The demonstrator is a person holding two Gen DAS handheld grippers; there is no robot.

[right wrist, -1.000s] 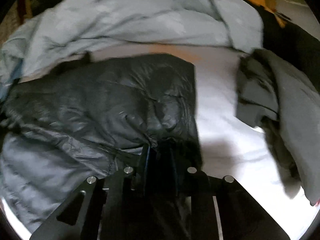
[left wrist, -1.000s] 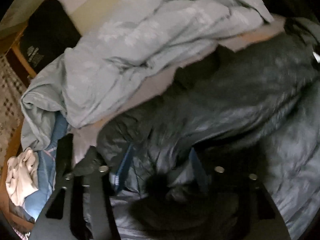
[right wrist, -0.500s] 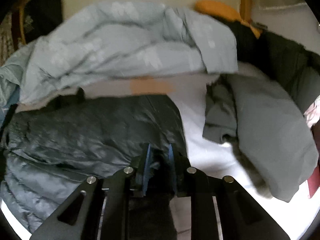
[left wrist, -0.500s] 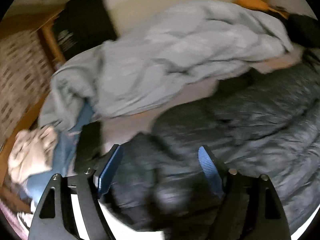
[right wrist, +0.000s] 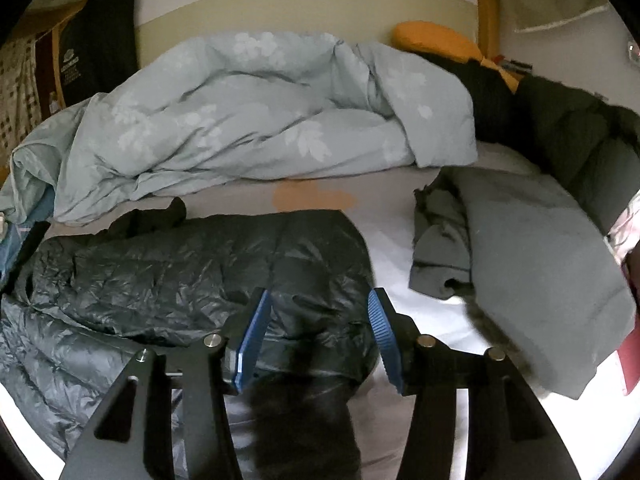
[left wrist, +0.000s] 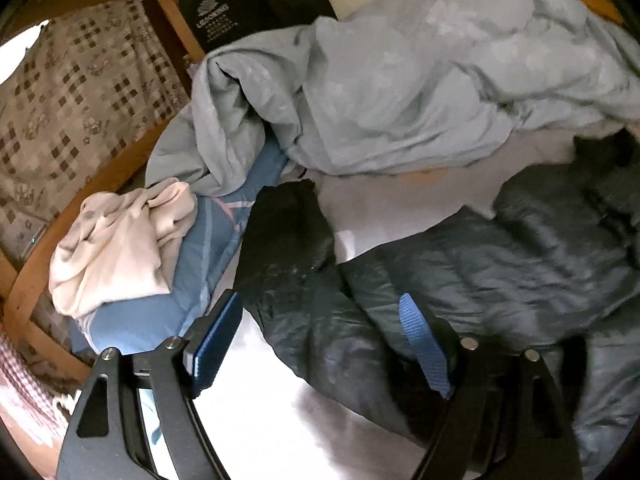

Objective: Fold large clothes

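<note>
A dark quilted down jacket [right wrist: 192, 276] lies spread on the white bed sheet [right wrist: 388, 248]; in the left wrist view it [left wrist: 500, 264] fills the right half, one black-cuffed sleeve [left wrist: 288, 232] reaching left. My left gripper [left wrist: 320, 320] is open and empty, raised over the jacket's left end near the sleeve. My right gripper [right wrist: 316, 316] is open and empty, its blue pads [right wrist: 256, 320] standing above the jacket's right edge.
A light blue-grey duvet [right wrist: 256, 120] is bunched along the far side of the bed. A grey garment [right wrist: 532, 248] lies at right, with dark clothes and an orange pillow [right wrist: 436, 40] behind. A cream garment [left wrist: 120, 240] on blue fabric sits at left by the wooden frame [left wrist: 48, 256].
Both grippers have let go of the jacket and opened; the right was shut on its edge before. Both have pulled back and up, and the jacket now lies flat.
</note>
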